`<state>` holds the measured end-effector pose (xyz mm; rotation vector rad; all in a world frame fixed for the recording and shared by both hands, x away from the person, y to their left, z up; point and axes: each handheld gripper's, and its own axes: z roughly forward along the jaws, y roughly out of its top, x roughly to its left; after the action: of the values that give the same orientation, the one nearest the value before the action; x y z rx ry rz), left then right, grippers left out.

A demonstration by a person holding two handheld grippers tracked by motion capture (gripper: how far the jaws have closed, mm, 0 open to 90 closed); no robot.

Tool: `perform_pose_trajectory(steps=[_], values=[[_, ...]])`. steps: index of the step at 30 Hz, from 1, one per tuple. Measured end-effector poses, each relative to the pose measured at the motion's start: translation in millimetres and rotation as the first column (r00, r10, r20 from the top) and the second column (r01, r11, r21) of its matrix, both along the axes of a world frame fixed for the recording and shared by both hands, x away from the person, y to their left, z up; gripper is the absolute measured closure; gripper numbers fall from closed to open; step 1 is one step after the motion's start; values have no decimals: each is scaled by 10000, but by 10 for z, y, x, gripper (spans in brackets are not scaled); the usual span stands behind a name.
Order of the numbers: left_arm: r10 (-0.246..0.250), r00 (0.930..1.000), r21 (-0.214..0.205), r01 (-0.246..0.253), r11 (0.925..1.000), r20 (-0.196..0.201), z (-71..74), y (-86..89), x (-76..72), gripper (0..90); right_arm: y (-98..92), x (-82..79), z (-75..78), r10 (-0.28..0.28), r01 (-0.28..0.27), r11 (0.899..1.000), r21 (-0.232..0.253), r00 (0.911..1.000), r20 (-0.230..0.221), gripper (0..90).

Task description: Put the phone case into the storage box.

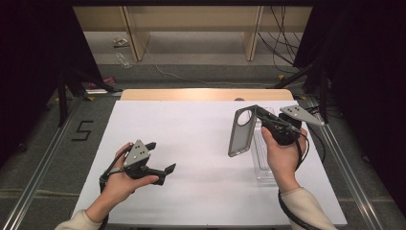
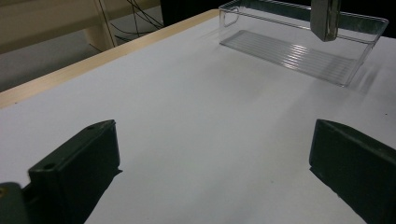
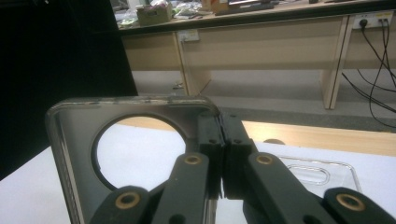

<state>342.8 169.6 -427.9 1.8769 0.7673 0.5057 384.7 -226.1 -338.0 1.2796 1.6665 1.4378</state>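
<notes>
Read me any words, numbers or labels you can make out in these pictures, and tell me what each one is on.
"5": a large black numeral marked on the grey floor left of the table, in the high view.

Items on the far desk in the right gripper view may carry print, but it is too small and blurred to read.

No text can be read on the phone case, the clear plastic tray or either gripper.

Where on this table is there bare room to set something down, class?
The white table is bare between the left gripper and the phone case. It is crowded at the right edge, where the clear tray sits under the right gripper.
</notes>
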Motion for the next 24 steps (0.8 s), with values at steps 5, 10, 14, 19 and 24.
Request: perform_pose_trajectory(steps=[5, 10, 14, 19, 24], values=[[2, 10000, -31, -2, 10000, -17, -2, 0, 1, 12, -41, 1, 18, -111, 111, 9999, 55, 9999, 57, 893], [2, 10000, -37, -2, 10000, -4, -2, -1, 1, 12, -75, -1, 40, -206, 205, 9998, 64, 9997, 108, 893], [-3, 10000, -57, 2, 10000, -32, -5, -2, 1, 14, -96, 3, 46, -253, 252, 9997, 58, 9996, 120, 893], [23, 10000, -60, -23, 10000, -10, -3, 1, 2, 14, -128, 5, 62, -364, 363, 9993, 71, 9992, 150, 892], [30, 10000, -55, -30, 10000, -12, -3, 1, 2, 16, -162, 7, 73, -453, 451, 9989, 89, 9988, 203, 893]])
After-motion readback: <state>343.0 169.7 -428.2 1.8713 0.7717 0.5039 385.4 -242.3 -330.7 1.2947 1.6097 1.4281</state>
